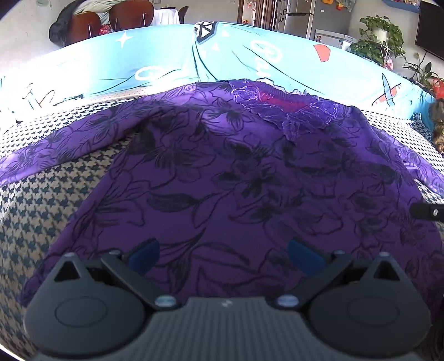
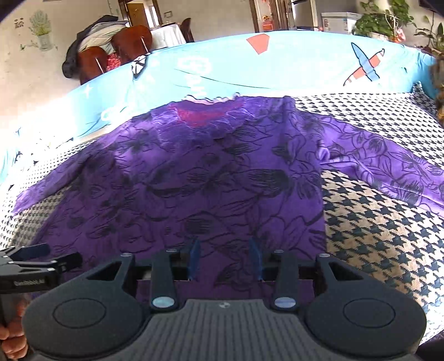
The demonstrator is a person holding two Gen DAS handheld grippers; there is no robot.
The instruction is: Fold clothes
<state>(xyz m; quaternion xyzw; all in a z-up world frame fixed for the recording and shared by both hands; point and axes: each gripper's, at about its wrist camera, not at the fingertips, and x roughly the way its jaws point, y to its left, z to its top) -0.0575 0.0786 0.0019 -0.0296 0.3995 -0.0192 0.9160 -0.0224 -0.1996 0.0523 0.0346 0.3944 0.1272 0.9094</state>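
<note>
A purple top with a black flower print (image 1: 236,172) lies spread flat on a houndstooth cover (image 1: 55,200), its lace collar with red lining (image 1: 277,100) at the far side. One sleeve (image 1: 55,147) runs off to the left, the other sleeve (image 2: 388,166) to the right. My left gripper (image 1: 224,257) hovers over the near hem, open wide, with nothing between its blue pads. My right gripper (image 2: 225,258) is over the same top (image 2: 194,180) near its right side, its pads a smaller way apart and empty. The left gripper (image 2: 27,261) also shows at that view's left edge.
A turquoise printed sheet (image 1: 138,55) drapes the raised back behind the top. Wooden chairs (image 2: 111,55) with a jacket, a fridge (image 1: 302,16) and potted plants (image 1: 380,39) stand beyond it. Something brown and furry (image 1: 438,130) lies at the far right edge.
</note>
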